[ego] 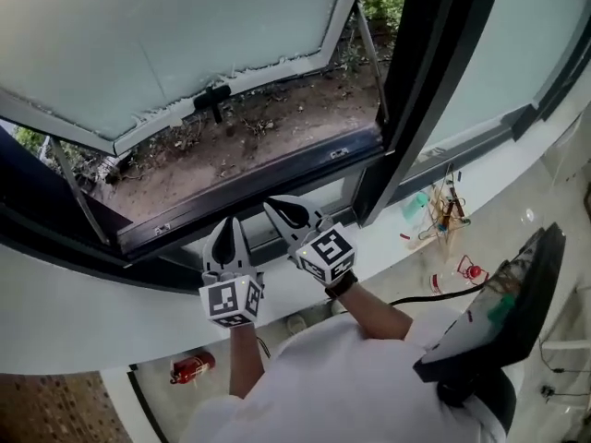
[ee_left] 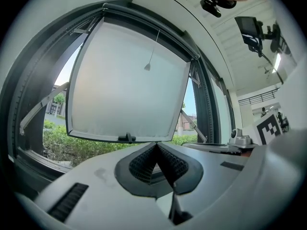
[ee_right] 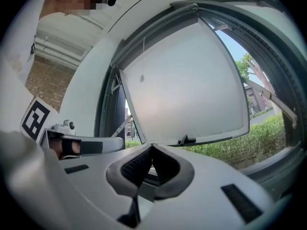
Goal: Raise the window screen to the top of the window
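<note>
Head view: window point(ego: 166, 44) tilts (outward)

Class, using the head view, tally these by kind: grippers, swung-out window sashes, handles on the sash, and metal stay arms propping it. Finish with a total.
Grippers: 2 (left gripper, right gripper)
Window sash: 1
Sash handle: 1
Stay arms: 2
Total: 6

Head view looks steeply down from above onto the left gripper point(ego: 226, 224) and right gripper point(ego: 277, 209), close at the window frame point(ego: 249, 197). Each gripper view rides low behind its own fingers point(ee_left: 141, 164) point(ee_right: 134, 169), facing level outward. All three share the swung-out window pane point(ego: 166, 44) point(ee_left: 127, 80) point(ee_right: 182, 85) and its handle point(ego: 212, 100) point(ee_left: 127, 138) point(ee_right: 186, 140).
</note>
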Motion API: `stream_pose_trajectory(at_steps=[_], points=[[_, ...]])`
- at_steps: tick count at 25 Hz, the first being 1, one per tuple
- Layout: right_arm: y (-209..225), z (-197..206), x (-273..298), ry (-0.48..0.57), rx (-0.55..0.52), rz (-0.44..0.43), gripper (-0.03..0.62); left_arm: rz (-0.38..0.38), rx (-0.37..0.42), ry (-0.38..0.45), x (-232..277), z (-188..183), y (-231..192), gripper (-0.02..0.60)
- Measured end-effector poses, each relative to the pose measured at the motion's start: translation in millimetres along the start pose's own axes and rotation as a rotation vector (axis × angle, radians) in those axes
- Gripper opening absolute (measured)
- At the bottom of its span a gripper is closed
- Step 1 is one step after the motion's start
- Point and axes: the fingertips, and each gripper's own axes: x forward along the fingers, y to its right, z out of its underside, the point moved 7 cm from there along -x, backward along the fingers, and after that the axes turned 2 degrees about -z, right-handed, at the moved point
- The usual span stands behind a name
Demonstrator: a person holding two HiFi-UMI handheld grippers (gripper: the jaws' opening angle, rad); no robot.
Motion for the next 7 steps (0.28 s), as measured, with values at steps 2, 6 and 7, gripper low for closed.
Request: stream_pose_trajectory(at_steps=[2,6,7], points=[[-3.1,-0.1,0.7,-0.006,-0.009,-0.011,0.002,0.003,-0.004,0.009,1.8,-3.1,0.9,0.003],[-4.6,3.6,5.1,-0.027,-0.019,-0.024,0.002,-0.004,-0.012,0.016,2.1,-3.7,-2.5,0.003],[-4.8,4.8,6.6,-0.032,-0.019,-0.026,0.002,-0.007,-0.014,0.016,1.9,-3.6,-3.9,0.002]])
